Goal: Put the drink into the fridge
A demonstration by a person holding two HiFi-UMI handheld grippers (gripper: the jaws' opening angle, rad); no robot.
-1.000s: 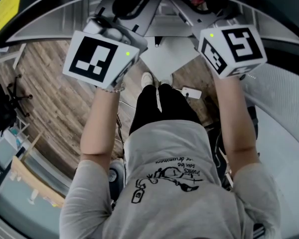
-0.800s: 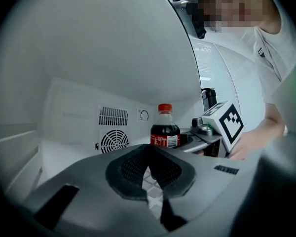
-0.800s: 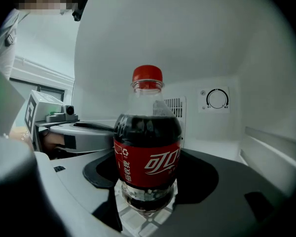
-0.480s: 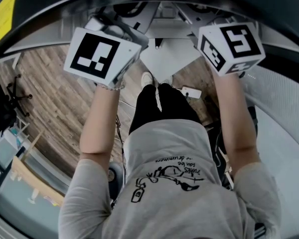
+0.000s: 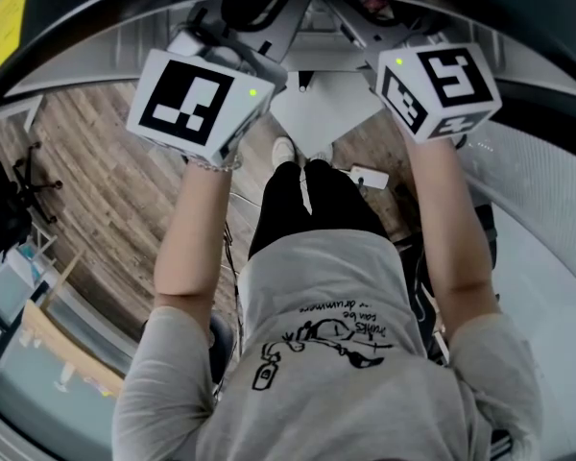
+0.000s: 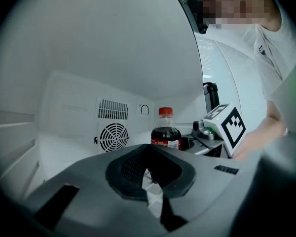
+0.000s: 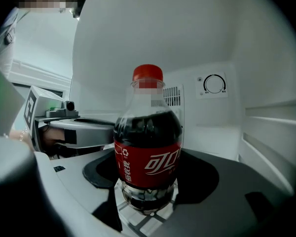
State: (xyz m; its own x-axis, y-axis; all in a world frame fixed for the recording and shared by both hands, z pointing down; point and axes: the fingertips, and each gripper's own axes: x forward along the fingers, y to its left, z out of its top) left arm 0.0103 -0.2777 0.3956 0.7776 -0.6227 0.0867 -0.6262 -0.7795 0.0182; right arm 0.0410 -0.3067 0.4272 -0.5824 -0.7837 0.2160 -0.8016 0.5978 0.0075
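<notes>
Little has shifted in the last second: the right gripper's marker cube [image 5: 440, 89] has barely drifted. Dark pads [image 7: 200, 174] of the right gripper [image 7: 150, 156] pinch the red-capped plastic cola bottle [image 7: 148, 147], seemingly steadying it upright on the white fridge's [image 7: 212, 127] wire shelf [image 7: 138, 223]. The left gripper [image 6: 149, 149] waits beside it, jaws together, empty. Nothing blocks withdrawal.

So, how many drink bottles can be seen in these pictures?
1: a red-capped plastic cola bottle stands on the wire shelf of the white fridge, within the right claw. Others may be hidden.
</notes>
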